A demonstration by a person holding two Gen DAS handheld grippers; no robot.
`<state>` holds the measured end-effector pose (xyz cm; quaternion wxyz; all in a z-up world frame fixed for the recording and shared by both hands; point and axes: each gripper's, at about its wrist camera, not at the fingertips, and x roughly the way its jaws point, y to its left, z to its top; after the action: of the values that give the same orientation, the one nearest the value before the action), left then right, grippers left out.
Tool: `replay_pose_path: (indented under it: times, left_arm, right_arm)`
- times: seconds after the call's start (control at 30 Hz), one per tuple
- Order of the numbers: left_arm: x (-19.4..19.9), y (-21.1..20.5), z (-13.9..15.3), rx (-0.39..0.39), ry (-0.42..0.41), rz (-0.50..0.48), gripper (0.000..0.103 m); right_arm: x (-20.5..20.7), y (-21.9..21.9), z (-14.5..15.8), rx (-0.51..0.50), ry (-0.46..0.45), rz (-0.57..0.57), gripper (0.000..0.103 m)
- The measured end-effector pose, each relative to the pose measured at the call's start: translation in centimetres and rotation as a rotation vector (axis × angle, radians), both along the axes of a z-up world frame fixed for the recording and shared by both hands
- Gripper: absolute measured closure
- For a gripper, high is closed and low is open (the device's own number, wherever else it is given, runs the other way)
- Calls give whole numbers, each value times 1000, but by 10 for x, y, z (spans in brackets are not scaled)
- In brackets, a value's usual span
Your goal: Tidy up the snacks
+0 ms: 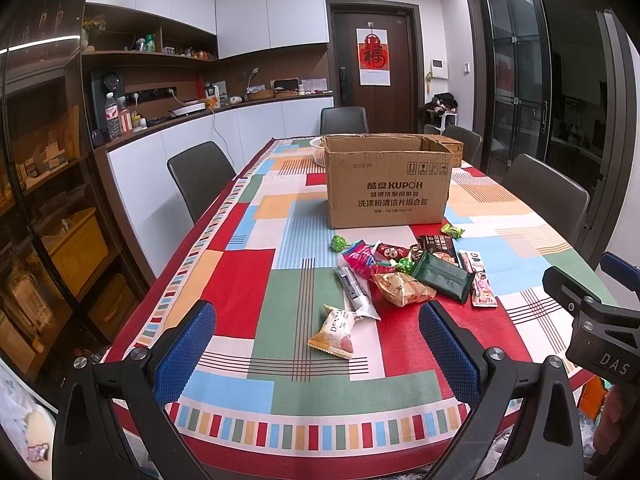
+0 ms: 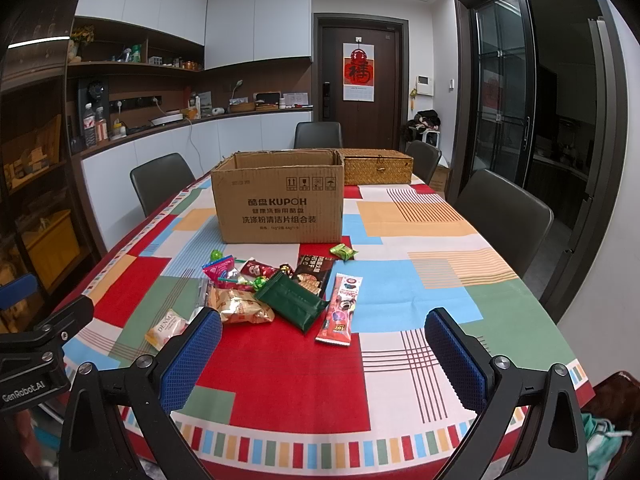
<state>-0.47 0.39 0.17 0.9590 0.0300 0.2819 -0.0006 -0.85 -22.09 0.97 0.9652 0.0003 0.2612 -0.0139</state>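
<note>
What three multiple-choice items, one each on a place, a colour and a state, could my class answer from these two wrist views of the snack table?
1. Where does the woven basket stand?
A. in front of the snacks
B. behind the cardboard box, at its right
C. on a chair

2. What colour is the flat pouch in the middle of the snack pile?
A. dark green
B. yellow
C. white

3. How is the left gripper?
A. shut on a snack
B. open, holding nothing
C. inside the box

Answers: 1 B, the basket shows past the box's right rear corner. 2 A, its wrapper is dark green. 3 B, its blue pads stand wide apart above the tablecloth.
</note>
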Motion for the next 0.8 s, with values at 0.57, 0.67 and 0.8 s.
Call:
replay_pose_path:
  times: [0.57,0.67,0.8]
  left_arm:
    - [0,2,4,5,-11,-5,0]
    - [0,2,6,7,-18,-6,0]
    - [-1,2,7,8,-26,-9,0]
  right_arm:
    - [1,0,-1,1,1,1,0]
    - [1,0,-1,2,3,1,0]
    - [-1,0,-3,-1,2,4,0]
